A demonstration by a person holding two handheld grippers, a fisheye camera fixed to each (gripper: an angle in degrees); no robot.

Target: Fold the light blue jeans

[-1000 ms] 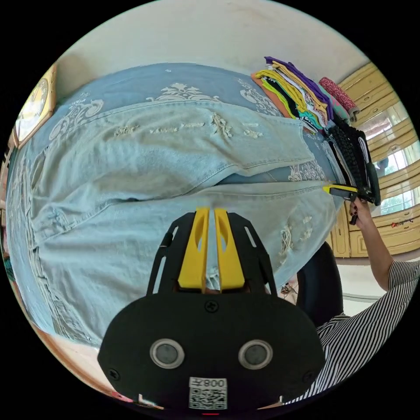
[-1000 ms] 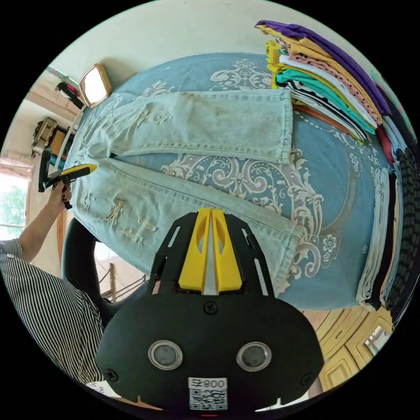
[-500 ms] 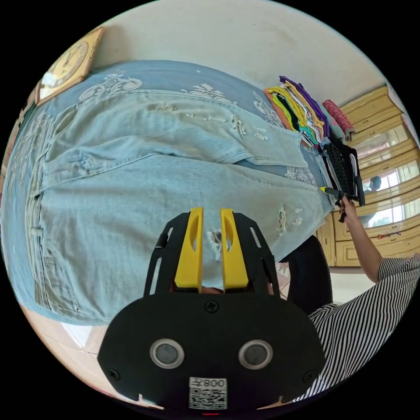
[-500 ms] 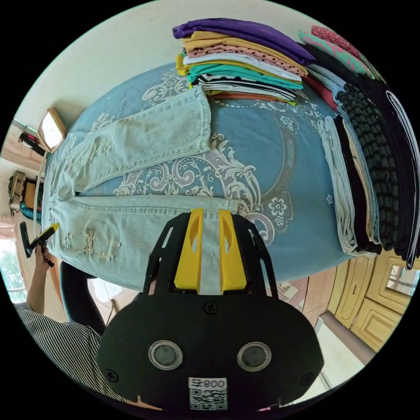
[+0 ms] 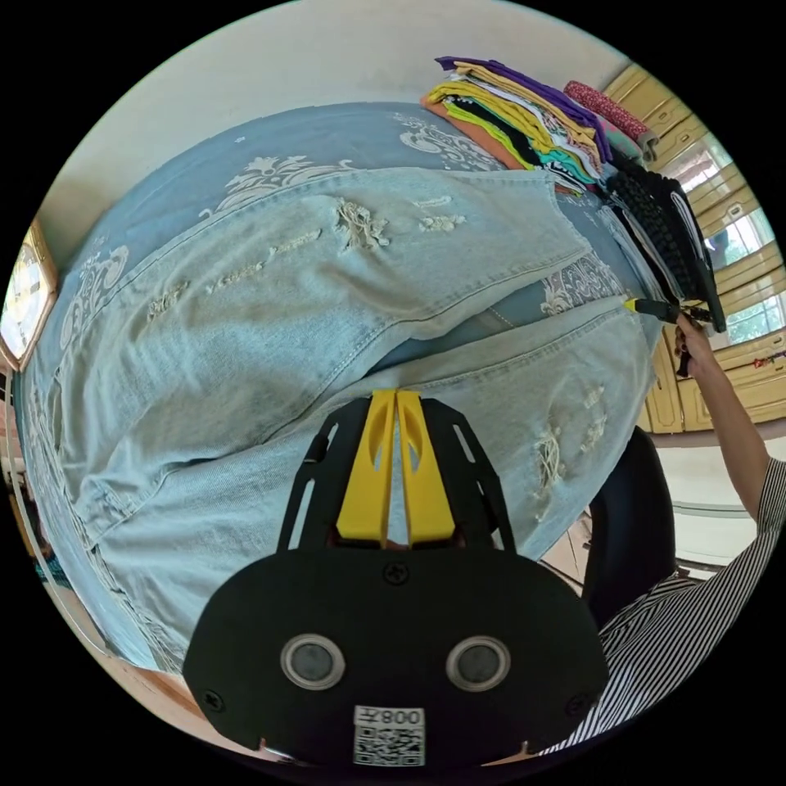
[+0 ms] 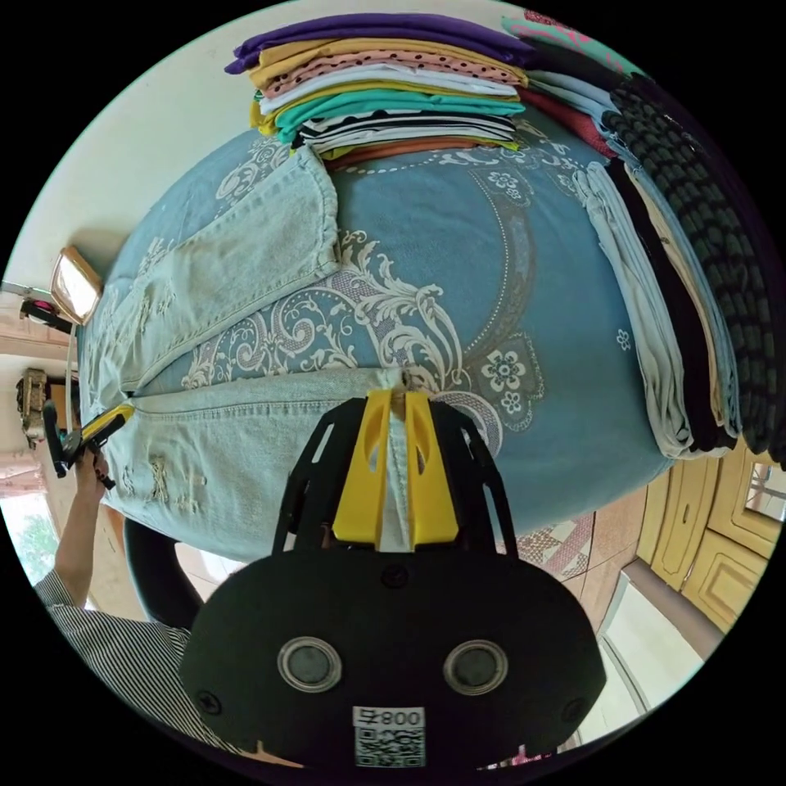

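The light blue ripped jeans (image 5: 327, 270) lie flat on a blue patterned tablecloth (image 5: 327, 135), legs spread in a V. My left gripper (image 5: 395, 403) is shut on the near leg's inner edge, a little below the crotch. In the left gripper view the right gripper (image 5: 655, 309) sits at that leg's hem. In the right gripper view, my right gripper (image 6: 397, 403) is shut on the hem of the near leg (image 6: 246, 434), denim showing between its jaws. The left gripper (image 6: 102, 426) is far along the same leg. The far leg (image 6: 237, 254) lies flat.
A stack of folded colourful clothes (image 6: 393, 90) stands beyond the far leg's hem. A second row of folded dark and pale clothes (image 6: 696, 246) lines the table's end. A dark chair (image 5: 630, 524) stands by the near edge, beside the person's striped sleeve (image 5: 679, 622). Yellow cabinets (image 6: 720, 540) behind.
Both grippers' jaws stood slightly apart half a second ago and have closed on the denim. The right gripper has slid to the near leg's hem corner.
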